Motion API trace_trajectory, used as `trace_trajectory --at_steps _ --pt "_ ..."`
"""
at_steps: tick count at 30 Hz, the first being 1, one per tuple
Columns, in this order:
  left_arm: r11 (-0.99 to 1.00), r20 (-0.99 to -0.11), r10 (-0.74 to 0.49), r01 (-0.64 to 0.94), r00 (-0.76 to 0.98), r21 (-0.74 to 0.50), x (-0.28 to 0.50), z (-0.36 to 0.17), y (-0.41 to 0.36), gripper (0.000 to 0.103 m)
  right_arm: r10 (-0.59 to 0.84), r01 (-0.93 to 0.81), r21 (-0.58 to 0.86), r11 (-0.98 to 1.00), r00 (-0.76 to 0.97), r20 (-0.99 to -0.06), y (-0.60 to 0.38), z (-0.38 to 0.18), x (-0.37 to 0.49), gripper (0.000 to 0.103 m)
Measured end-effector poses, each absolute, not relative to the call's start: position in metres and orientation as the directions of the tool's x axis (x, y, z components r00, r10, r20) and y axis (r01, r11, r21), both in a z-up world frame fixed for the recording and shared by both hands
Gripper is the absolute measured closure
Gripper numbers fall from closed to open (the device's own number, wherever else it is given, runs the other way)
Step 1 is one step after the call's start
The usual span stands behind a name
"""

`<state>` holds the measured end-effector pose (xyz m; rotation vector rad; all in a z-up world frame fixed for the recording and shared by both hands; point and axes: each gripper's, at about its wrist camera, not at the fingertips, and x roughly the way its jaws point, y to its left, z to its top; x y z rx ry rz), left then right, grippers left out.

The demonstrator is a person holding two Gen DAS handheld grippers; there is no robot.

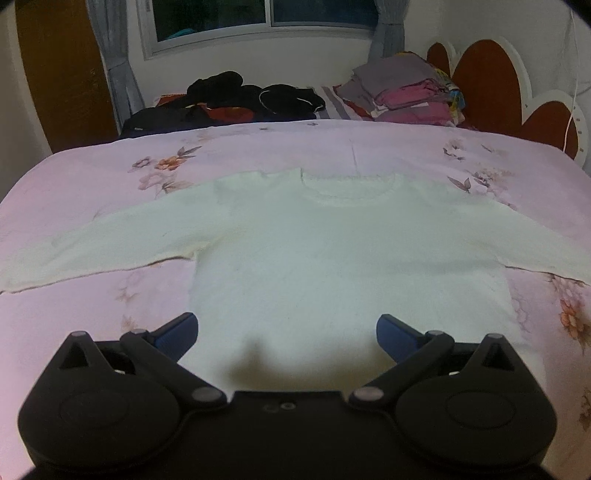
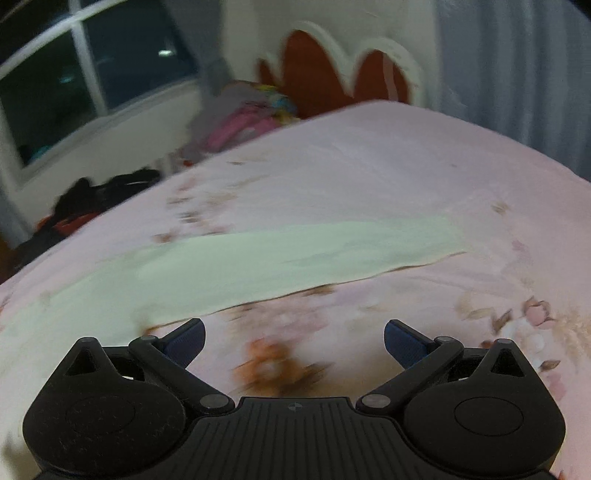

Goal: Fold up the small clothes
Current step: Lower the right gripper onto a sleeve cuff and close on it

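A small white long-sleeved sweater [image 1: 332,251] lies flat on the pink floral bedspread [image 1: 92,177], collar away from me, both sleeves spread out sideways. My left gripper [image 1: 287,332] is open and empty, hovering over the sweater's lower hem. In the right wrist view one sleeve of the sweater [image 2: 295,254] stretches across the bedspread [image 2: 369,166]. My right gripper [image 2: 294,341] is open and empty, just in front of that sleeve's near edge, over bare bedspread. The right wrist view is motion-blurred.
A pile of dark clothes [image 1: 240,96] and a stack of folded pink and grey clothes [image 1: 410,88] lie at the far side of the bed under the window [image 1: 258,18]. A red and white headboard [image 1: 498,85] stands at the right.
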<state>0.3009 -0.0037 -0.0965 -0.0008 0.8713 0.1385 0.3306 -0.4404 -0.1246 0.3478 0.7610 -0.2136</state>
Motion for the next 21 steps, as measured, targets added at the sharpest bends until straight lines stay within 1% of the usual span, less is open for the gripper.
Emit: trace_trajectory --at_steps 4,5,6,7,8,12,15,16,17,18,19,20,21 --pt "0.990 -0.767 0.136 -0.121 0.627 0.076 0.316 -0.102 -0.007 0.000 -0.129 0.406 0.215 0.888 0.670 -0.731 -0.483 -0.145 0.353 0.001" --pt "0.989 -0.769 0.139 -0.123 0.623 0.080 0.319 -0.104 -0.008 0.000 -0.140 0.427 0.216 0.878 0.661 -0.737 -0.493 -0.150 0.358 0.003" --pt "0.989 -0.771 0.144 -0.123 0.621 0.085 0.322 -0.106 -0.009 0.000 -0.149 0.445 0.216 0.869 0.652 -0.744 -0.501 -0.154 0.362 0.010" --pt "0.988 -0.772 0.150 -0.122 0.618 0.095 0.325 -0.107 -0.010 0.001 -0.152 0.464 0.223 0.857 0.642 -0.751 -0.509 -0.159 0.366 0.026" --pt "0.987 -0.772 0.156 -0.123 0.616 0.101 0.328 -0.108 -0.010 0.001 -0.155 0.483 0.232 0.844 0.634 -0.758 -0.517 -0.164 0.370 0.028" --pt "0.984 -0.772 0.176 -0.127 0.610 0.123 0.338 -0.112 -0.012 0.001 -0.158 0.528 0.262 0.808 0.622 -0.767 -0.542 -0.177 0.384 0.028" --pt "0.983 -0.780 0.184 -0.130 0.599 0.132 0.344 -0.116 -0.012 0.003 -0.181 0.530 0.242 0.813 0.625 -0.759 -0.546 -0.180 0.394 0.029" --pt "0.983 -0.782 0.181 -0.128 0.596 0.131 0.346 -0.117 -0.012 0.005 -0.190 0.527 0.231 0.818 0.626 -0.756 -0.545 -0.180 0.395 0.032" --pt "0.984 -0.784 0.175 -0.123 0.596 0.127 0.347 -0.118 -0.012 0.007 -0.202 0.523 0.214 0.825 0.627 -0.752 -0.544 -0.179 0.398 0.048" --pt "0.986 -0.782 0.166 -0.116 0.601 0.121 0.347 -0.119 -0.011 0.009 -0.210 0.521 0.205 0.829 0.628 -0.749 -0.542 -0.179 0.398 0.057" --pt "0.987 -0.778 0.163 -0.108 0.607 0.122 0.347 -0.120 -0.010 0.012 -0.207 0.518 0.209 0.829 0.633 -0.746 -0.542 -0.179 0.399 0.077" --pt "0.986 -0.778 0.164 -0.104 0.606 0.127 0.348 -0.120 -0.010 0.013 -0.197 0.516 0.226 0.826 0.640 -0.743 -0.544 -0.180 0.398 0.094" --pt "0.986 -0.781 0.166 -0.100 0.603 0.133 0.349 -0.121 -0.010 0.013 -0.184 0.516 0.248 0.820 0.647 -0.740 -0.546 -0.182 0.398 0.097"
